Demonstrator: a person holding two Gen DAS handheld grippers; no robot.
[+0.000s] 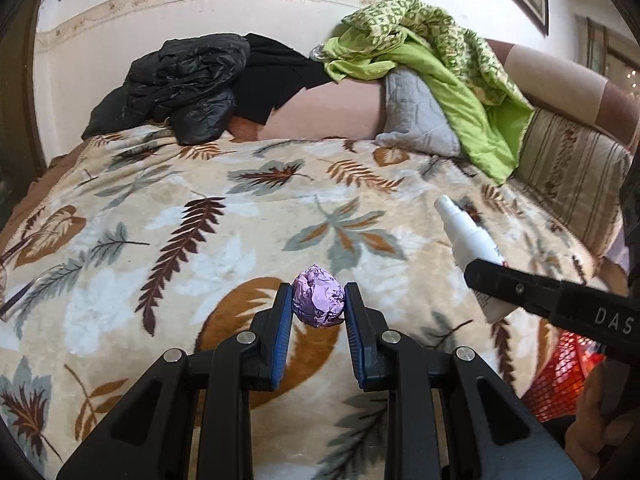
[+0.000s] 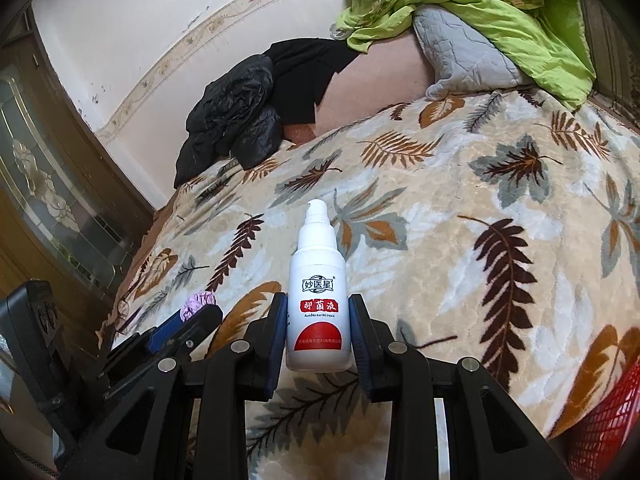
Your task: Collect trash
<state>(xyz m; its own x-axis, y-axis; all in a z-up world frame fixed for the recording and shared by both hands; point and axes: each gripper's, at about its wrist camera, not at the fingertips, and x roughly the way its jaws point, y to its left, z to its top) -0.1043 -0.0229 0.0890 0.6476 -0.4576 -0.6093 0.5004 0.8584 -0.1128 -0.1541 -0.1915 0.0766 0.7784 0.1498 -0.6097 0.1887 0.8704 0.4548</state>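
Clamping a crumpled purple paper ball (image 1: 319, 301) above the leaf-patterned blanket (image 1: 224, 216), the left gripper (image 1: 318, 308) held its trash clear of the bed. The right gripper (image 2: 319, 332) pinched a white spray bottle (image 2: 319, 304) by its body, nozzle forward, likely so both could drop into the red mesh basket (image 1: 560, 376) at the bed's edge.

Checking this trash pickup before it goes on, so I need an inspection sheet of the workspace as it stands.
Surface: leaf-print blanket covering the bed.
Job's things: crumpled purple wad; white spray bottle; red mesh basket at the bed's edge.
Clutter: black jacket, green quilt, grey pillow.
Grippers: left gripper shut on the wad; right gripper shut on the bottle.
Cables: nothing seen.
Surroundings: white wall, wooden door.
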